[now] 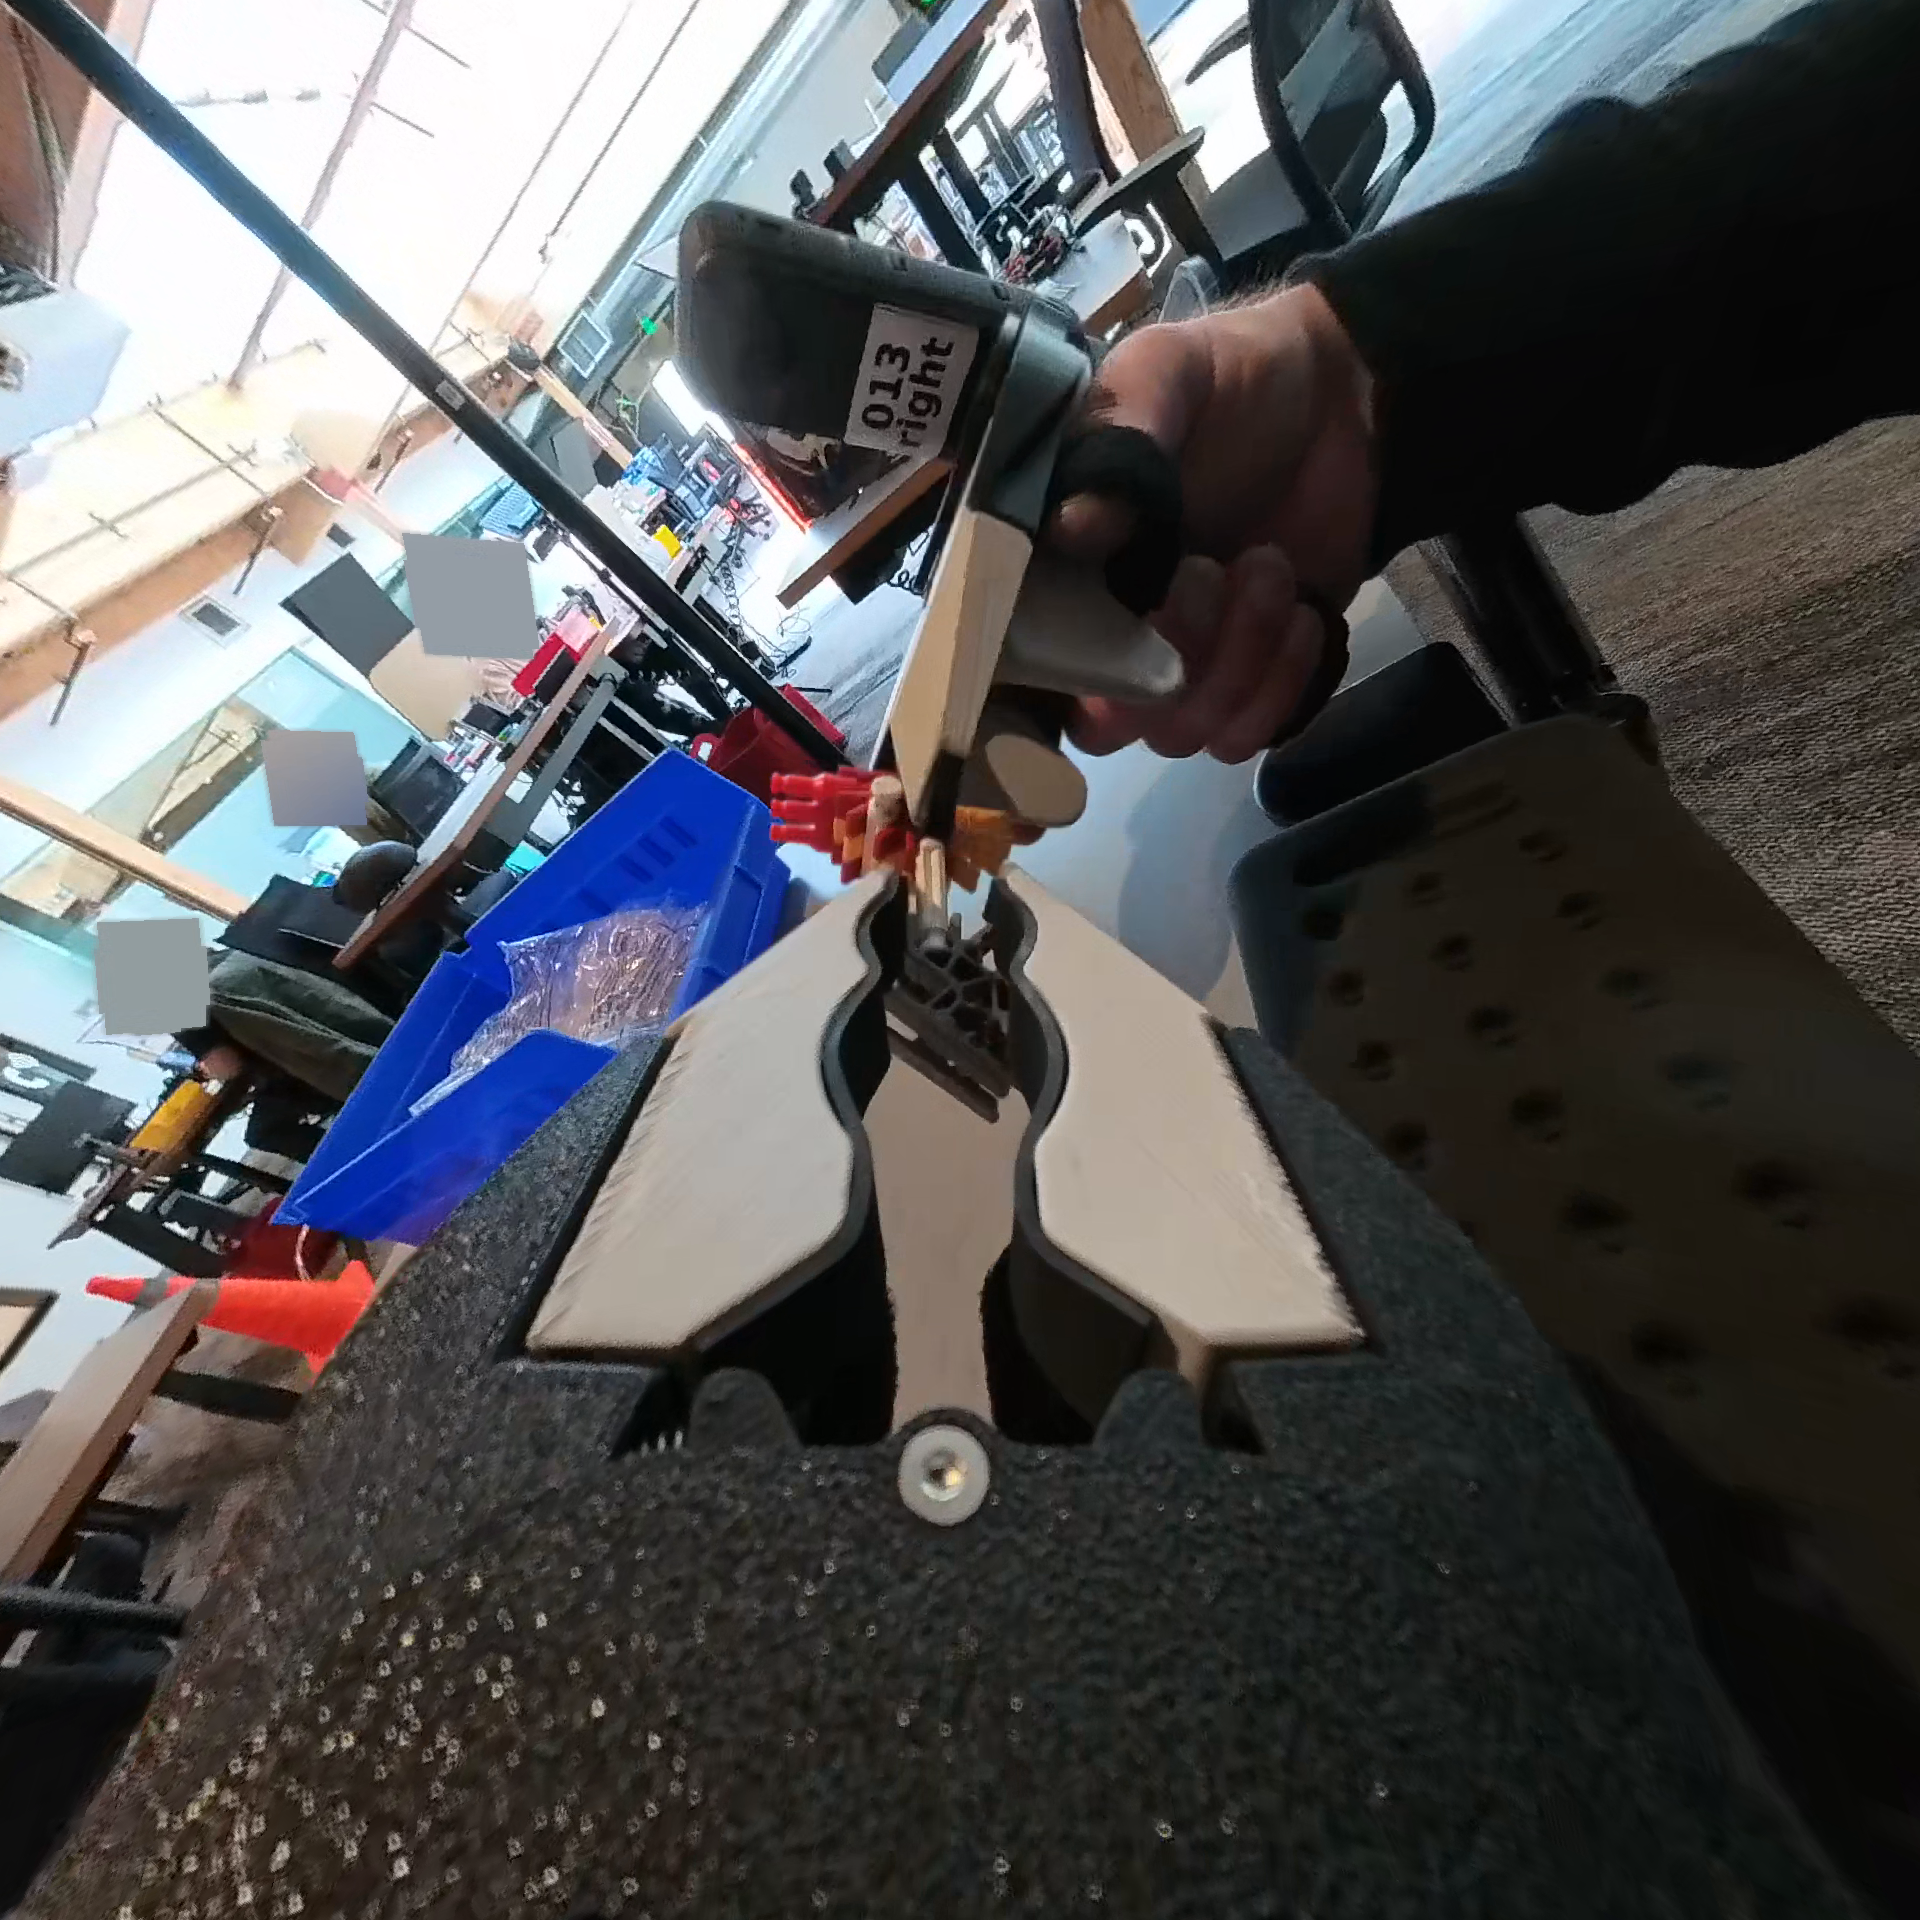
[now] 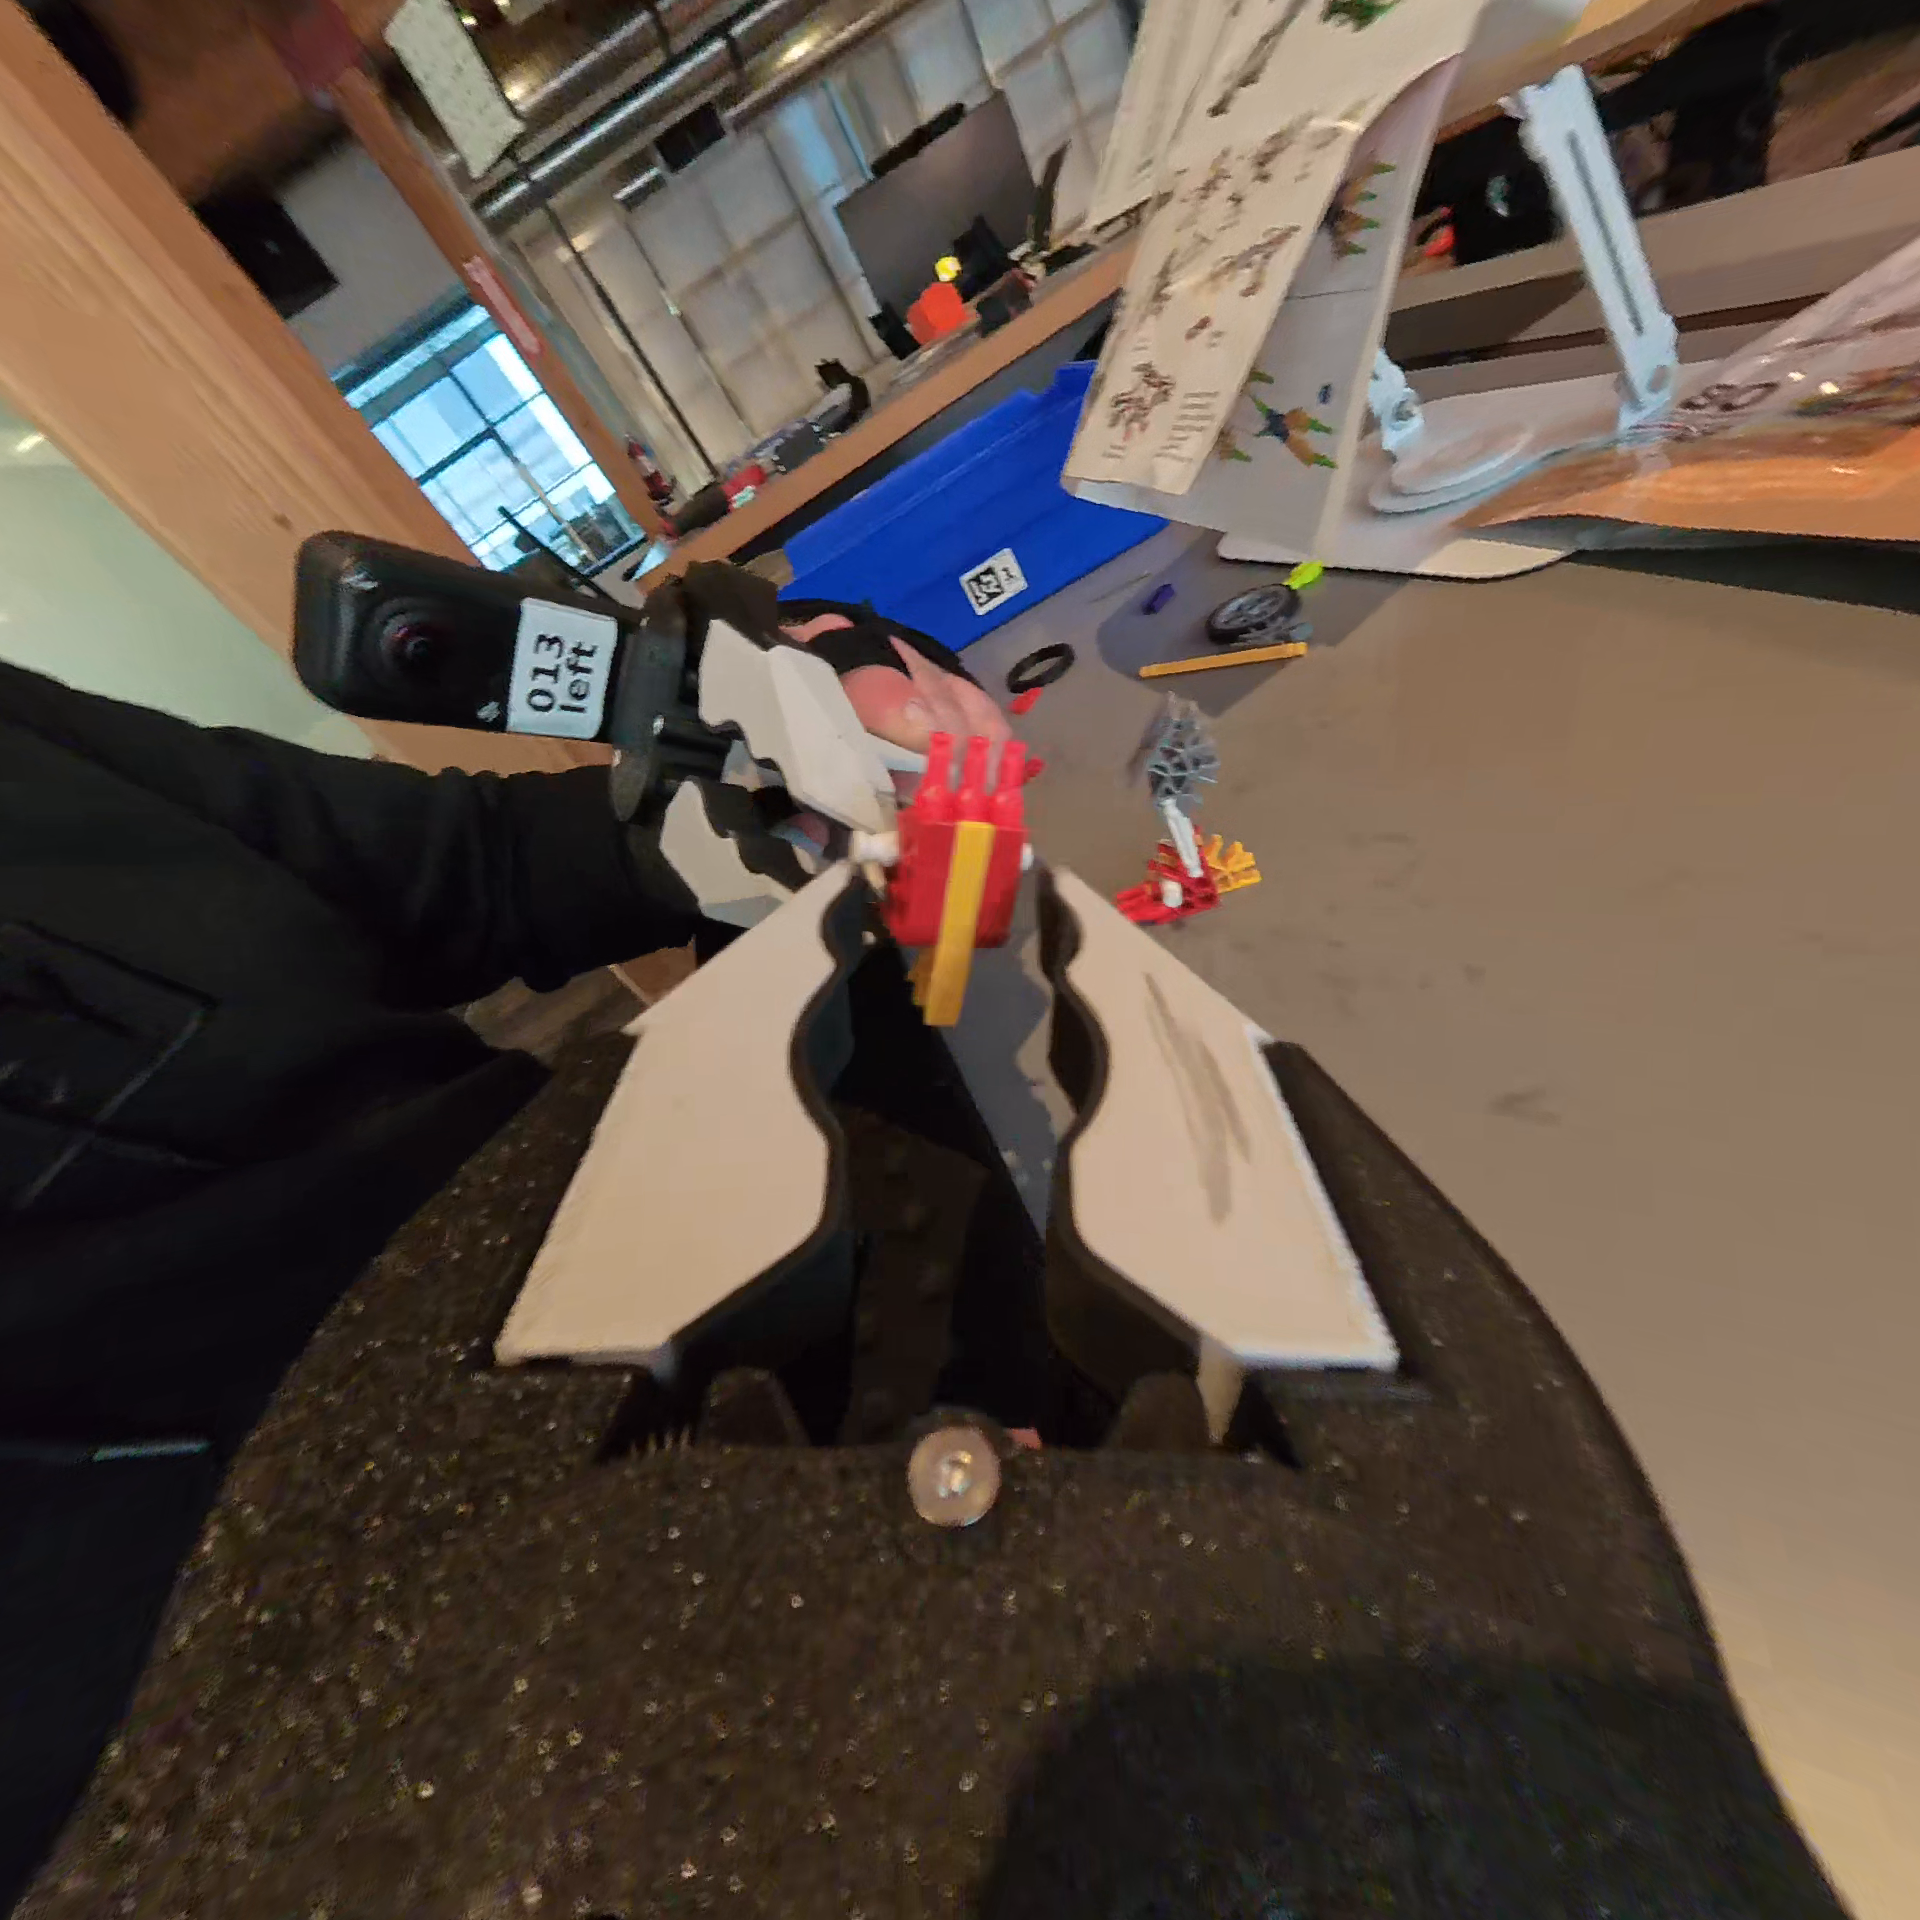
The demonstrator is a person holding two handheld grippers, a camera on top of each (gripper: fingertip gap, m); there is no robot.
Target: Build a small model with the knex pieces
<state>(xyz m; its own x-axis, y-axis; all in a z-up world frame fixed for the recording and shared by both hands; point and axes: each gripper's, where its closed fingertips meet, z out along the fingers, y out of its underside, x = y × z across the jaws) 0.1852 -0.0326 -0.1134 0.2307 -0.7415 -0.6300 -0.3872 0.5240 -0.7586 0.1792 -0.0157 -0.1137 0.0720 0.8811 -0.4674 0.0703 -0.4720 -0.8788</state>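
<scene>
Both grippers meet in mid-air above the bench (image 2: 1558,935), on one small build.

Left gripper (image 1: 940,894): jaws nearly together, clenched on a grey spoked connector (image 1: 951,997) with a pale rod (image 1: 928,878) running forward out of the tips.

Right gripper (image 2: 951,894): jaws around the red-and-yellow brick assembly (image 2: 951,873). Whether both pads bear on it I cannot tell; the right-hand one seems apart.

Risks, my judgement:
- The rod enters the assembly at an angle; side load could pop it off the connector.
- A one-sided hold lets the assembly twist.

The assembly's long axis follows its yellow strip, pegs pointing away from the right camera.

A second small build (image 2: 1184,873) lies mid-bench, and a blue bin (image 2: 935,540) sits toward the far edge.
</scene>
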